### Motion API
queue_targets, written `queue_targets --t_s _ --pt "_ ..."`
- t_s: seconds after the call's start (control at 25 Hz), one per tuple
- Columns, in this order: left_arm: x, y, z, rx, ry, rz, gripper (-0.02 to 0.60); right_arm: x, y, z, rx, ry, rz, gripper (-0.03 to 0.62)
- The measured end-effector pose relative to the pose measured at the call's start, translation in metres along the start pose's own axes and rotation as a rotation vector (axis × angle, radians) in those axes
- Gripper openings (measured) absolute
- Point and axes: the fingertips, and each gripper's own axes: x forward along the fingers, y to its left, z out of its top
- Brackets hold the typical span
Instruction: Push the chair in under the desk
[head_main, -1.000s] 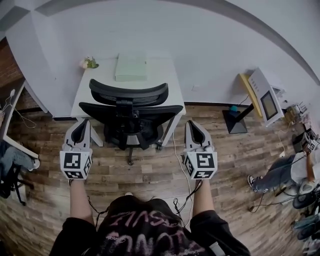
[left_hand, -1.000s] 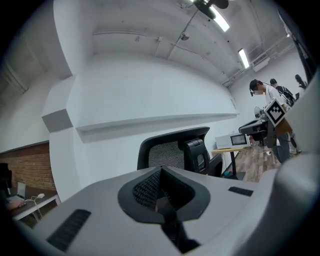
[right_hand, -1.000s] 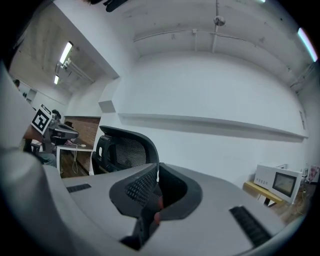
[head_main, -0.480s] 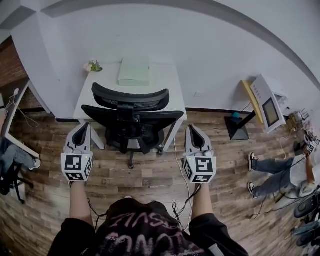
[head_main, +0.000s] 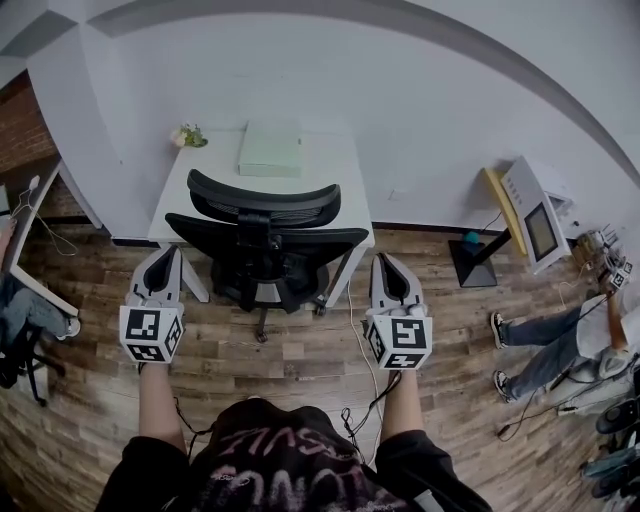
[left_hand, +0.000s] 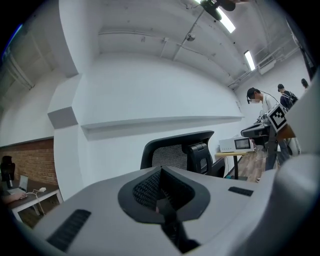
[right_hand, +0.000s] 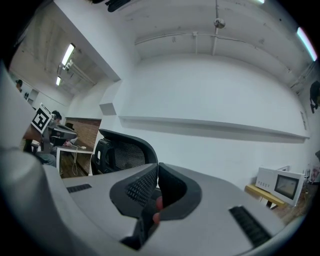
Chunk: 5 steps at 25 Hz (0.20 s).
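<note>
A black mesh office chair (head_main: 262, 235) stands with its back toward me, its seat partly under the white desk (head_main: 205, 165) against the wall. My left gripper (head_main: 165, 252) is held level to the left of the chair back, shut and empty, clear of the chair. My right gripper (head_main: 386, 262) sits to the right of the chair, also shut and empty. In the left gripper view the closed left gripper (left_hand: 159, 172) points past the chair's headrest (left_hand: 175, 152). Past the closed right gripper (right_hand: 157, 171), the right gripper view has the headrest (right_hand: 125, 149) at left.
A pale green box (head_main: 270, 150) and a small plant (head_main: 188, 135) sit on the desk. A white device on a yellow stand (head_main: 528, 208) is at right, with a seated person's legs (head_main: 545, 345) nearby. Another desk (head_main: 30, 235) stands at left. Cables (head_main: 365, 335) trail on the wood floor.
Both grippers keep their places beside the chair. The legs of the person at right have shifted toward the lower left.
</note>
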Motion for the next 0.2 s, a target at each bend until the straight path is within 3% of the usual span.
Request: queue_targets --t_s 0.2 --pt "-0.0005 0.0017 0.0009 -0.007 -0.007 -0.002 0.015 0.001 0.0036 0.0018 -0.035 0.004 0.004 0.026"
